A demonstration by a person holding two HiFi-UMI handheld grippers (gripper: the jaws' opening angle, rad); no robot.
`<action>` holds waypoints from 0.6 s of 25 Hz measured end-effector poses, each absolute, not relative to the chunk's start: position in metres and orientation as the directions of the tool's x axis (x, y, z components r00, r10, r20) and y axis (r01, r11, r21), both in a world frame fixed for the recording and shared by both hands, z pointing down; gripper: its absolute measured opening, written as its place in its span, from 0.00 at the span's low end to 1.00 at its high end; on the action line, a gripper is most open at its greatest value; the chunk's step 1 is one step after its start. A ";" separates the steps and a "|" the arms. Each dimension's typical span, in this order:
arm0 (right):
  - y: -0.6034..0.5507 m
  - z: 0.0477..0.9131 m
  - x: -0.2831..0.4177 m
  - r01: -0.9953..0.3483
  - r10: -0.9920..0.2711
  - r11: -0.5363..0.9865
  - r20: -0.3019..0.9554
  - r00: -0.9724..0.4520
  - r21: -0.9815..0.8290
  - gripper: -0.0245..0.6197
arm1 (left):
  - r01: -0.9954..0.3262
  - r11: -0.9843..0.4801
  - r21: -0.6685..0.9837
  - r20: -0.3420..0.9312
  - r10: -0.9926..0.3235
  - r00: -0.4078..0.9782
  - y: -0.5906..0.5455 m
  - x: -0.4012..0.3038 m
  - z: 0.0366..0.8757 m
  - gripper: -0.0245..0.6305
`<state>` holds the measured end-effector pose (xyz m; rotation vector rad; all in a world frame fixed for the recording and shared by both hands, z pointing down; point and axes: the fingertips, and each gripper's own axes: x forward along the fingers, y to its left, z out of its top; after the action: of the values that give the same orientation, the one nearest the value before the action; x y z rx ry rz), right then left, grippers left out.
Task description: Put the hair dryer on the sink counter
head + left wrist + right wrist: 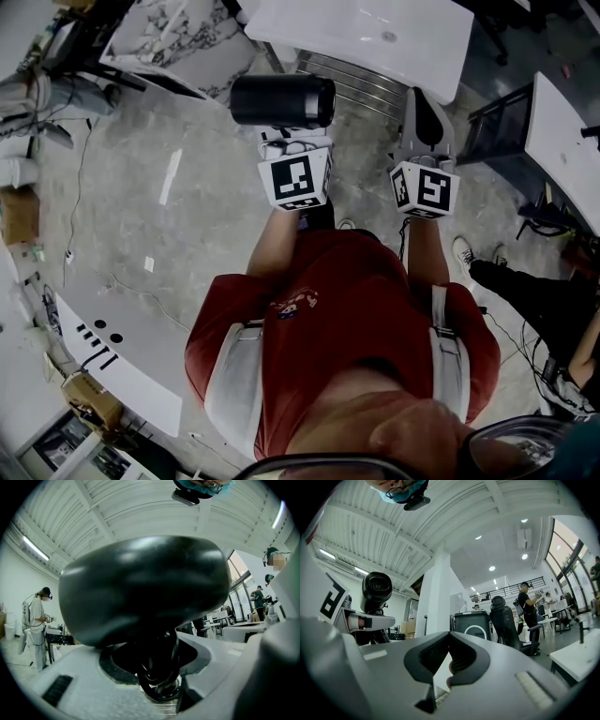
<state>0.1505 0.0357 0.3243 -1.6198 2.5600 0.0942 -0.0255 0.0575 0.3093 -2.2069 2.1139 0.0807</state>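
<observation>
The black hair dryer (pixel 281 100) lies crosswise in front of me, its barrel pointing sideways, above the grey floor. My left gripper (pixel 286 139) is shut on its handle just below the barrel. In the left gripper view the hair dryer's body (pixel 145 588) fills most of the picture, and the jaws of that gripper (pixel 164 679) close round the dark handle with its coiled cord. My right gripper (pixel 427 117) is held beside it to the right, shut with nothing in it (pixel 450 637). The white sink counter (pixel 366 37) stands just ahead, beyond the hair dryer.
A marble-patterned slab (pixel 178 37) lies at the top left. At the right stand a white table (pixel 562 141) and a dark chair (pixel 492 122), with another person's legs (pixel 525 291) close by. A white column (pixel 438 597), a black bin (pixel 472 623) and an office chair (pixel 506 620) are ahead.
</observation>
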 end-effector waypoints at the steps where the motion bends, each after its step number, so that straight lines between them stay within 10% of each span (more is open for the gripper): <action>1: 0.031 0.324 0.147 -0.905 -0.898 0.425 -0.128 -0.421 -0.004 0.04 | -0.999 -0.047 -0.023 -0.098 -0.994 0.049 0.051 -0.029 0.310 0.34; 15: -0.060 0.314 0.073 -0.927 -0.919 0.374 -0.121 -0.374 0.024 0.04 | -0.995 -0.103 -0.007 -0.097 -0.990 0.103 -0.046 -0.099 0.305 0.34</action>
<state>0.0728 -0.0598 0.3137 -1.7050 2.5309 0.1341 -0.0993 -0.0463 0.3052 -2.2800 2.0552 0.1043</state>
